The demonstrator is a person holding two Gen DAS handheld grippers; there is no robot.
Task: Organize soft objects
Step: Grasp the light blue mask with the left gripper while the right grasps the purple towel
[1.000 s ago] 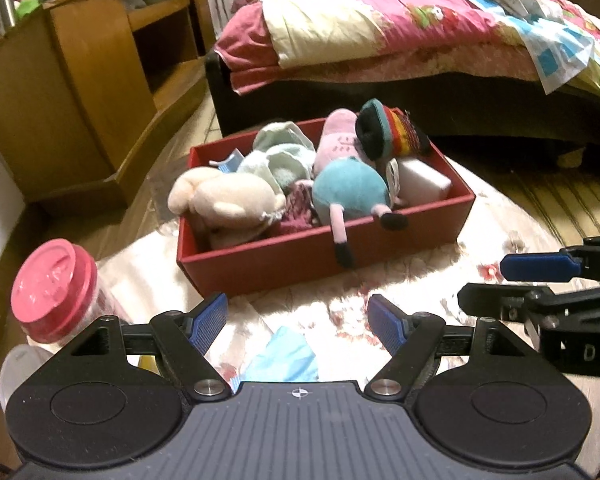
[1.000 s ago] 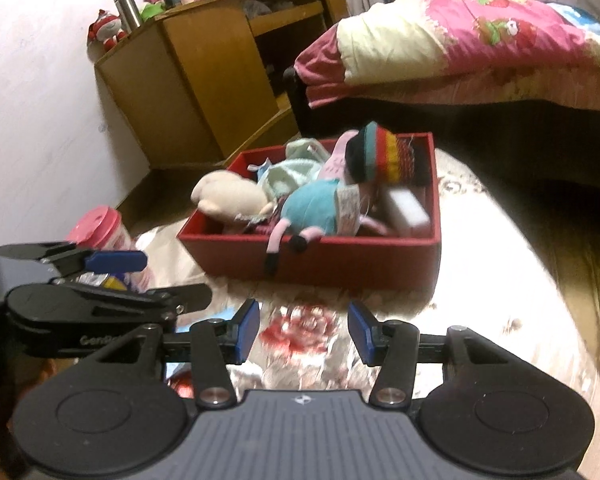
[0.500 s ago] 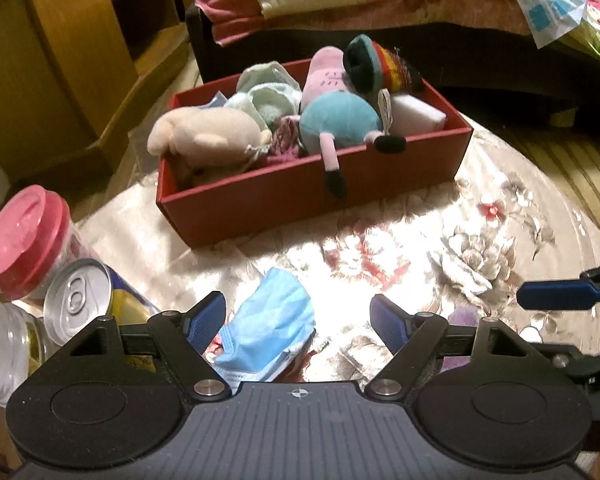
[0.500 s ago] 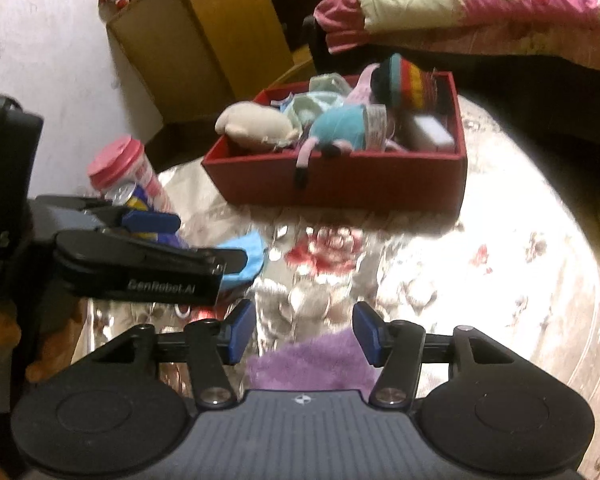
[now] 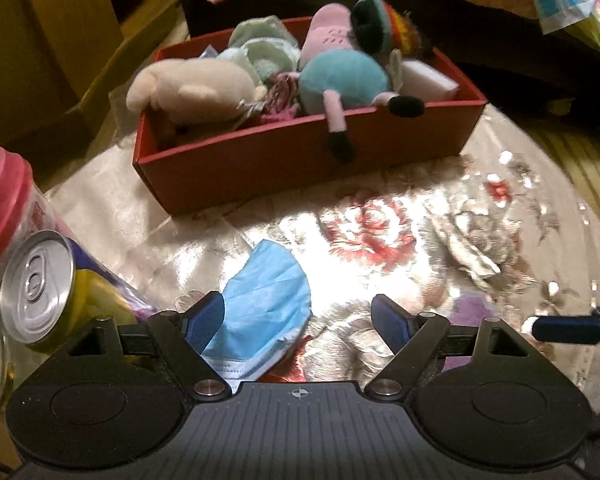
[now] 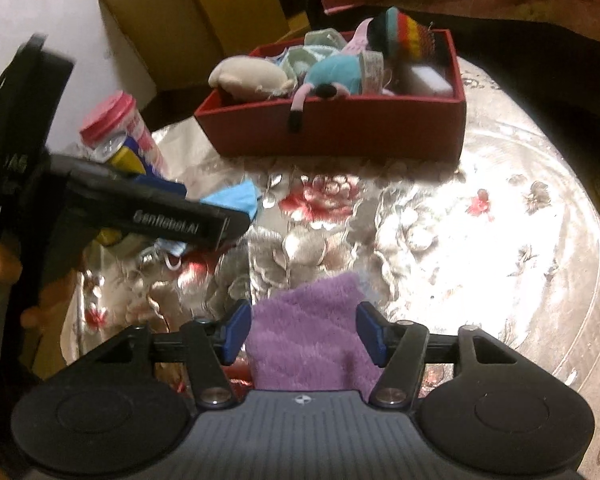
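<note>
A: Where's the soft stuff rn?

B: Most sits in the red box [image 5: 300,160] at the far side of the tabletop [image 6: 500,260]: cream plush [image 5: 196,88], teal plush [image 5: 340,80] w/ one leg hanging over the front wall, striped knit hat [image 6: 400,36], white block [image 5: 424,80]. Still out on the tabletop: blue face mask [image 5: 264,300] and purple fuzzy cloth [image 6: 312,336].

A: Left tongs?

B: Left tongs [image 5: 298,320] wide open, holding nothing. Mask lies under them, toward the left pad; can't tell if it touches.

A: Right tongs?

B: Right tongs [image 6: 303,330] partly open, jaws have just been opening. Purple cloth lies between the pads, not squeezed.

A: Any writing?

B: "GenRobot.AI" in grey on the side of the left tongs' finger, right-wrist view. Pink-lid jar [image 6: 116,120] has a printed label, too blurred to read. Drinks can [image 5: 40,288] beside it, silver top, yellow and blue side, no legible text.
</note>
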